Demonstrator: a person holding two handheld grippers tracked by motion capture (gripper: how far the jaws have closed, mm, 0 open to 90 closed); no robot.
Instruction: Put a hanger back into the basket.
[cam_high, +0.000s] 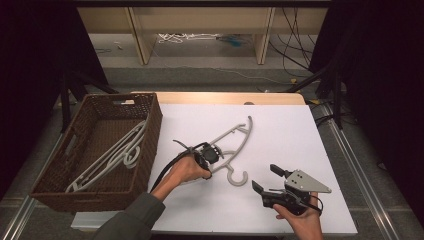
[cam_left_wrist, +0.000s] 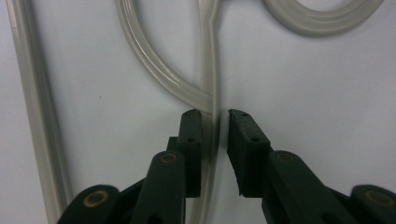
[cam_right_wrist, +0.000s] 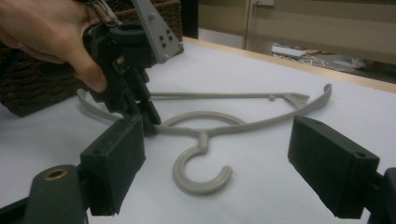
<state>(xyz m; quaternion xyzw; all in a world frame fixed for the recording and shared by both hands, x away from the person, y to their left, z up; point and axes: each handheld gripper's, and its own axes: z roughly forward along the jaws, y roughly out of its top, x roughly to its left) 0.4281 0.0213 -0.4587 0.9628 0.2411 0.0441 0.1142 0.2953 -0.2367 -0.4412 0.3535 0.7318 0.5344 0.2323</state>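
Note:
A grey plastic hanger (cam_high: 235, 134) lies flat on the white tabletop, its hook (cam_high: 238, 178) pointing toward the near edge. My left gripper (cam_high: 214, 159) points down onto it beside the neck. In the left gripper view the jaws of the left gripper (cam_left_wrist: 215, 116) straddle one thin bar of the hanger (cam_left_wrist: 211, 70), with a narrow gap still showing on one side. My right gripper (cam_high: 265, 176) hovers near the front right, open wide and holding nothing. Seen from the right gripper (cam_right_wrist: 223, 163), the hanger's hook (cam_right_wrist: 201, 179) lies just ahead, with the left gripper (cam_right_wrist: 148, 116) behind it.
A brown wicker basket (cam_high: 153, 142) stands at the table's left and holds more grey hangers (cam_high: 116, 154). The white sheet (cam_high: 290, 135) covers the table to a wooden strip at the back. Shelving legs and cables lie on the floor beyond.

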